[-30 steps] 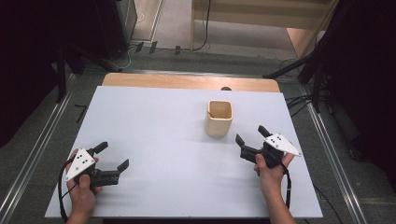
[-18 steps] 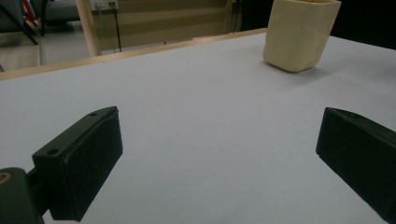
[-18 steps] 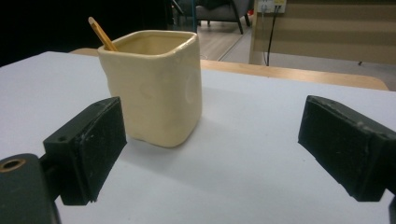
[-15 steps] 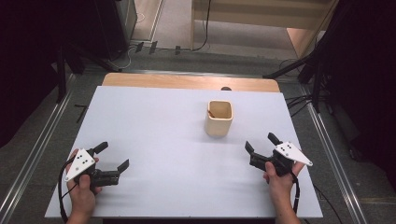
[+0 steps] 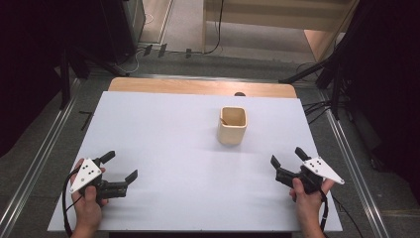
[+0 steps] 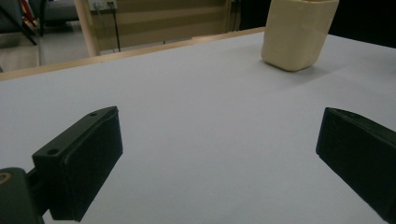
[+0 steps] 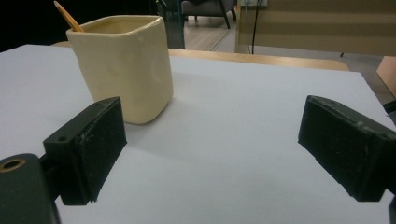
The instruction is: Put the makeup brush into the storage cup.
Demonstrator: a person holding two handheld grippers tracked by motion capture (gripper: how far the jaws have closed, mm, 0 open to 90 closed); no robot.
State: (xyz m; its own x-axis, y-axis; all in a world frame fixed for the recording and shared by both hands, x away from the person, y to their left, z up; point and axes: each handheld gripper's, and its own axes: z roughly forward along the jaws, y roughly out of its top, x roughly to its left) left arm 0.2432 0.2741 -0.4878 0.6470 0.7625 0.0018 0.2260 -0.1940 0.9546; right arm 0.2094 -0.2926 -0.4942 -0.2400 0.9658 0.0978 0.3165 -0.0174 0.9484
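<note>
On tabletop [image 5: 163,139], right of centre toward far edge: cream cup [image 5: 232,125], upright, thin wooden stick [image 7: 68,17] leaning inside. Nothing between cup and either tongs. Left tongs [image 5: 120,167] near front left corner, jaws apart, empty, well apart from cup. Right tongs [image 5: 288,157] near front right, jaws apart, empty, nearer cup. Surface white, bare; wooden strip along far edge. Grey floor beyond, cables, metal rails at both sides, dark surroundings.

A cup [image 5: 232,125] stands on the table [image 5: 163,129], right of centre, a stick [image 7: 68,17] inside.
</note>
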